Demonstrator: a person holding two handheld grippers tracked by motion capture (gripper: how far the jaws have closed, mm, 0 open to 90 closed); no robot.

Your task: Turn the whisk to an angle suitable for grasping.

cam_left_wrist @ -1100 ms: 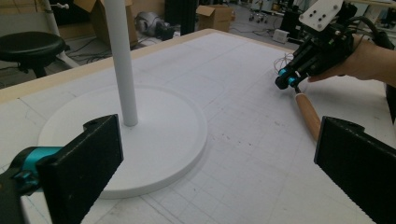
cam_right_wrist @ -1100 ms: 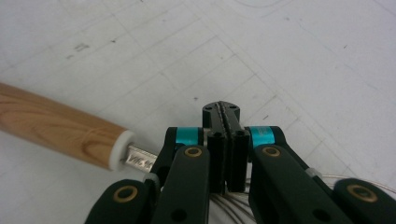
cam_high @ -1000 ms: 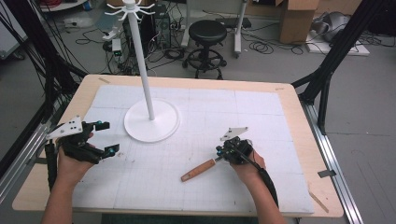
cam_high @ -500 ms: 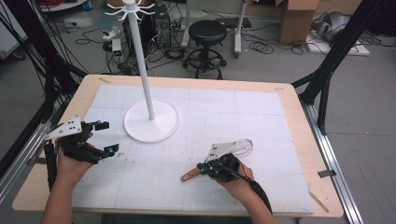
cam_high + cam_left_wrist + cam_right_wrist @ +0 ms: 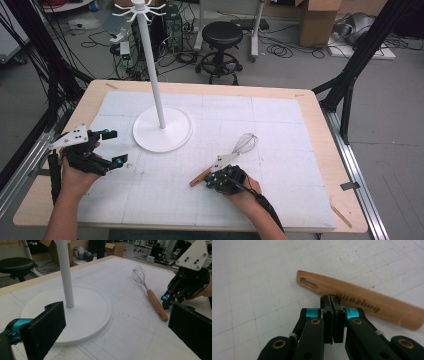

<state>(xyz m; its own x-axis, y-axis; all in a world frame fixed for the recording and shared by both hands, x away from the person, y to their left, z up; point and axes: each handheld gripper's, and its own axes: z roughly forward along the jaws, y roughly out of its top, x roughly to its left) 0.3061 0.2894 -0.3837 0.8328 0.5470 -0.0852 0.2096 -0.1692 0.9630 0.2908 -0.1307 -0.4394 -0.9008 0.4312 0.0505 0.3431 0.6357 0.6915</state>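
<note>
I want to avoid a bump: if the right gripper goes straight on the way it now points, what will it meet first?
The right gripper, jaws shut with nothing between them, points at the wooden handle of the whisk lying on the table. It would most likely meet that handle first; the tips look very close to it, though I cannot tell if they touch.

Bright even room light, soft shadows — slight blur

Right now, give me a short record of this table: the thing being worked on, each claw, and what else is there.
item: whisk with wooden handle, lying flat on the table mat
right claw: shut, nothing between its jaws, tips next to the whisk handle
left claw: open, holding nothing, near the stand
other: white stand with round base and upright pole
</note>
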